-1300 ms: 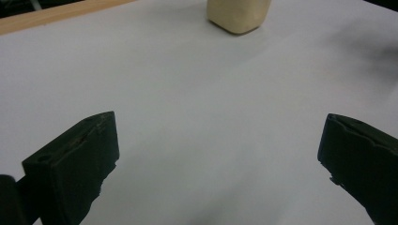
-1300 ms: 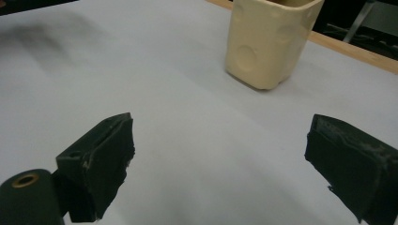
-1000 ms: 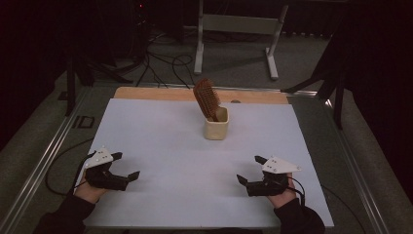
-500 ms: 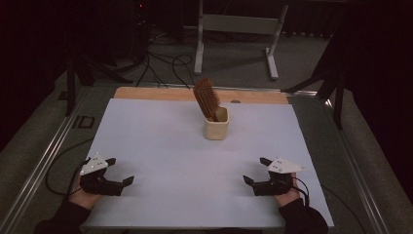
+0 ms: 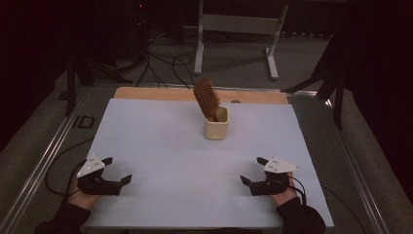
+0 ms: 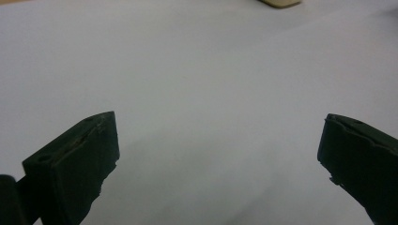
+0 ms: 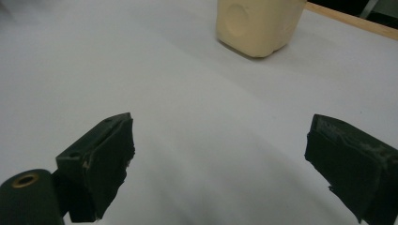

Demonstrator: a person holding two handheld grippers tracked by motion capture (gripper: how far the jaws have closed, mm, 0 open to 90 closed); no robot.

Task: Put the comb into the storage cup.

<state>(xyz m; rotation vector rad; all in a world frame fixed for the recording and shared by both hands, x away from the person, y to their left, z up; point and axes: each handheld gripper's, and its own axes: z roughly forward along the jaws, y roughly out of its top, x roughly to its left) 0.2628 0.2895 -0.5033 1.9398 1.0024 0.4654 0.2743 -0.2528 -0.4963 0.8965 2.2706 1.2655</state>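
Both grippers rest low in the frame, left gripper (image 5: 118, 171) and right gripper (image 5: 250, 171), jaws wide apart and empty. The brush (image 5: 206, 99) stands tilted in the cup (image 5: 216, 130) at centre. Either the work looks finished or a reach toward the cup comes next.

Both grippers, left (image 5: 118, 170) and right (image 5: 249, 170), are black with blocky, scuffed jaws, grey three-cornered top plates and trailing black cables; the sleeves are dark.
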